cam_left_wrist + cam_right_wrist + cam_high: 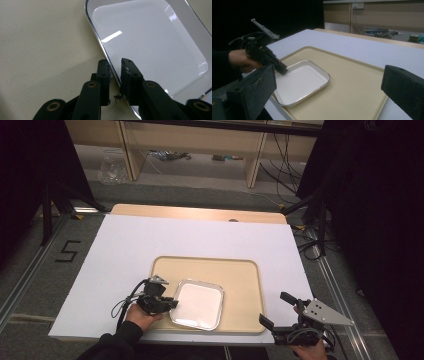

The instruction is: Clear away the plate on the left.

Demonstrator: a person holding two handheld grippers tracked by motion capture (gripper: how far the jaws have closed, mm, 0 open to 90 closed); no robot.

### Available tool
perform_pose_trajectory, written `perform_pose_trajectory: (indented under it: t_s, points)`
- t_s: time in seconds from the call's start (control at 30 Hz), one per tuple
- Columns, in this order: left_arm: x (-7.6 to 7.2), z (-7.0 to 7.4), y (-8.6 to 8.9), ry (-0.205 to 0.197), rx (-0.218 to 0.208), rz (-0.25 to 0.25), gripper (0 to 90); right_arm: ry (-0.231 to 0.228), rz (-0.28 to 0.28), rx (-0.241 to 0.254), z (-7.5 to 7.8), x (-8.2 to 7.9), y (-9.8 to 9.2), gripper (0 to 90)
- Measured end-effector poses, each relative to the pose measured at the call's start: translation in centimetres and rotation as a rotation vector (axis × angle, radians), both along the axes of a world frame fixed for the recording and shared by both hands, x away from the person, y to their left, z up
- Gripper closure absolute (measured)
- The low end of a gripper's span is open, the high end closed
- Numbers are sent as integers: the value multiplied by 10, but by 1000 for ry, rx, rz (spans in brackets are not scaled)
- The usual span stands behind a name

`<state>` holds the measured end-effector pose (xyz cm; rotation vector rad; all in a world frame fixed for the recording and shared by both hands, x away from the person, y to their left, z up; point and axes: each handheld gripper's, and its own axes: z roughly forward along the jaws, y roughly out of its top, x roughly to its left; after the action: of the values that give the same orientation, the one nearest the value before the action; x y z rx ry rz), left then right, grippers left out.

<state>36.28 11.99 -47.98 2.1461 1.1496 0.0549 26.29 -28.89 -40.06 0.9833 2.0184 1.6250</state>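
Dish [150, 47], white, metal-rimmed, on beige tray [240, 270]: looks rigid, light, slippery. My left gripper [115, 68] clamps near rim; right gripper [277, 310] spread wide, empty.

so there was just one beige tray [240, 270], one white square dish [197, 304] sitting on it, and two grippers, left [172, 303] and right [276, 309]

Tray [240, 270] on desk [150, 245], toward near edge. Dish [197, 304] in tray, near-left part. Left gripper [172, 303] at dish's left rim, jaws astride rim. Right gripper [277, 309] right of tray, off its near-right corner, apart from dish.
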Motion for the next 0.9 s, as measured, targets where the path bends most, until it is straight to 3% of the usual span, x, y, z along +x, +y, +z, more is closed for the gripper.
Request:
perform_pose_trajectory:
  t_s: [0.23, 0.4, 0.53, 0.67, 0.7, 0.73, 0.8, 0.9]
  points:
    - [-11, 1, -3, 19, -18, -7, 719, 7, 14, -7, 0, 1, 0, 5]
    - [-16, 1, -6, 21, 10, -46, 707, 0, 9, -12, 0, 1, 0, 5]
    - [-18, 1, -9, 23, -10, -48, 702, 1, 7, -14, 0, 1, 0, 5]
    - [-19, 2, -10, 30, 2, -62, 696, 1, 7, -12, 0, 1, 0, 5]
    - [-21, 1, -12, 36, -26, -39, 698, 1, 7, -11, 0, 1, 0, 5]
    - [-20, 2, -11, 37, 0, -68, 697, 6, 13, -8, 0, 1, 0, 5]
    - [-22, 2, -14, 38, -23, -43, 695, 1, 6, -11, 0, 1, 0, 5]
    - [-22, 2, -14, 50, -31, -50, 693, 1, 7, -12, 0, 1, 0, 5]
